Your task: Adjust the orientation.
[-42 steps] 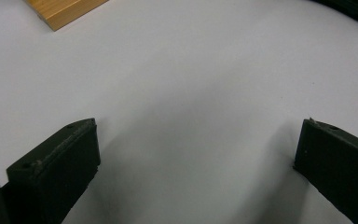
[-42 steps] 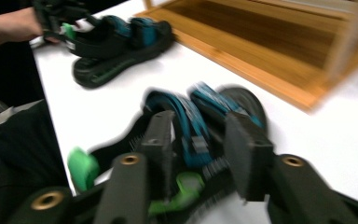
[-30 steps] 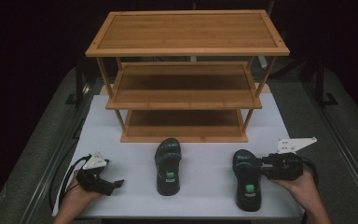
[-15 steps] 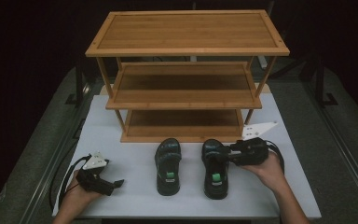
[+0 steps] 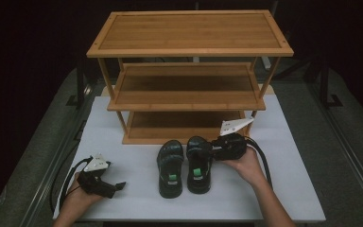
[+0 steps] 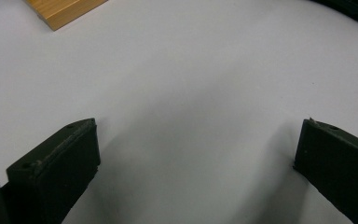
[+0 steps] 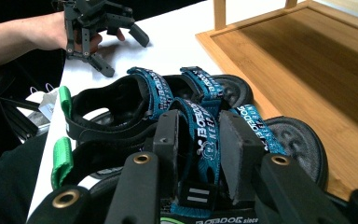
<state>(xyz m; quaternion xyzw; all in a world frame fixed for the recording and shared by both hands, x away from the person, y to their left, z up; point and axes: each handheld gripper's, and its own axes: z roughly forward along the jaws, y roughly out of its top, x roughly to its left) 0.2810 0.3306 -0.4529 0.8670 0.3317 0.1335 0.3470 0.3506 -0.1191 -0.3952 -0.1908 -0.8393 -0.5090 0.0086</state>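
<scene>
White tabletop (image 5: 283, 156), bamboo rack (image 5: 189, 75), 2 sandals.
Your right gripper (image 7: 196, 144) pinches the right sandal's (image 5: 198, 163) strap beside the left sandal (image 5: 170, 166); your left gripper (image 6: 196, 154) rests spread.

Matt woven-strap sandal (image 7: 200, 126), smooth wooden rack (image 5: 189, 75), matt white table (image 5: 283, 189)

Two black sandals with teal printed straps and green heel tabs lie side by side on the white table, toes toward the wooden rack. The right sandal (image 5: 198, 163) has its middle strap between the fingers (image 7: 168, 140) of the right gripper (image 5: 213, 150), which clamp it from both sides. The left sandal (image 5: 170, 166) sits just beyond those fingers, touching its mate, upright and flat.
</scene>
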